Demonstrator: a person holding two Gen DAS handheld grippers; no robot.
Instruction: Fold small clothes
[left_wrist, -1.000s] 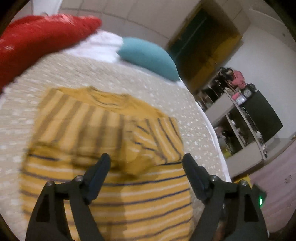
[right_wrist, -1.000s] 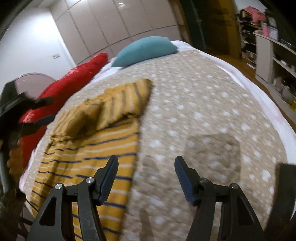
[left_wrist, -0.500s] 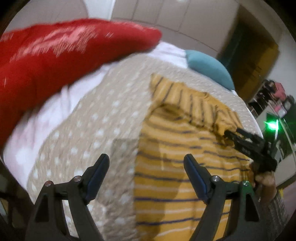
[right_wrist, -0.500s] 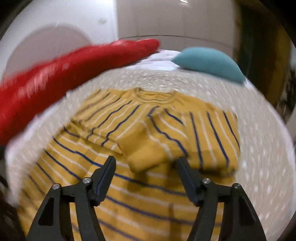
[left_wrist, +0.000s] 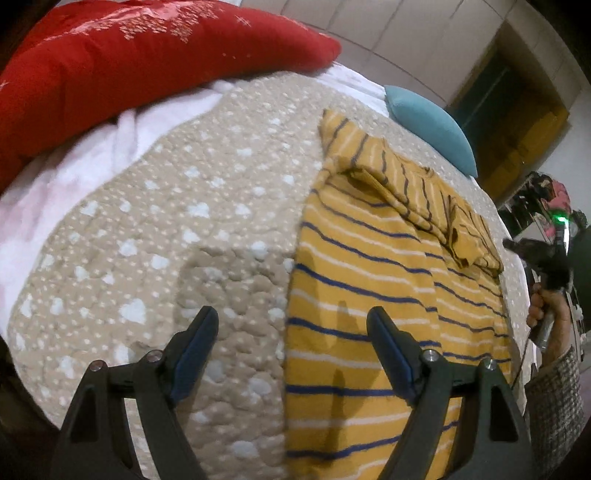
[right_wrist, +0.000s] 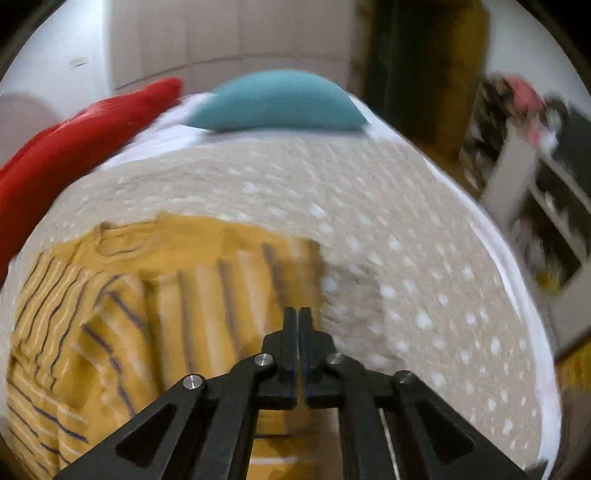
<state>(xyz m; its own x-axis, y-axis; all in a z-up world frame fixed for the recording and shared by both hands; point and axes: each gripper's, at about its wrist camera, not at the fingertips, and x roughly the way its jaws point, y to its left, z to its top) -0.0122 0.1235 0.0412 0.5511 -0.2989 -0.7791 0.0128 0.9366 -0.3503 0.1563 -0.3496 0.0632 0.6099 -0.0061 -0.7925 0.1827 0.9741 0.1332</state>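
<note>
The striped shirt (left_wrist: 388, 295) lies flat on the quilt (left_wrist: 166, 240), sleeves folded in. Its long axis runs away from the left gripper (left_wrist: 291, 332), whose wide-spread jaws straddle the shirt's left side edge near the hem. The right gripper (right_wrist: 298, 321), jaws pressed together, sits above the shirt's right edge; whether cloth is pinched cannot be told. A red pillow (left_wrist: 129, 55) and a teal pillow (left_wrist: 432, 125) lie beyond, well apart.

Bare quilt (left_wrist: 184, 221) left of shirt (left_wrist: 369, 295); red pillow (left_wrist: 129, 55) beyond.
</note>
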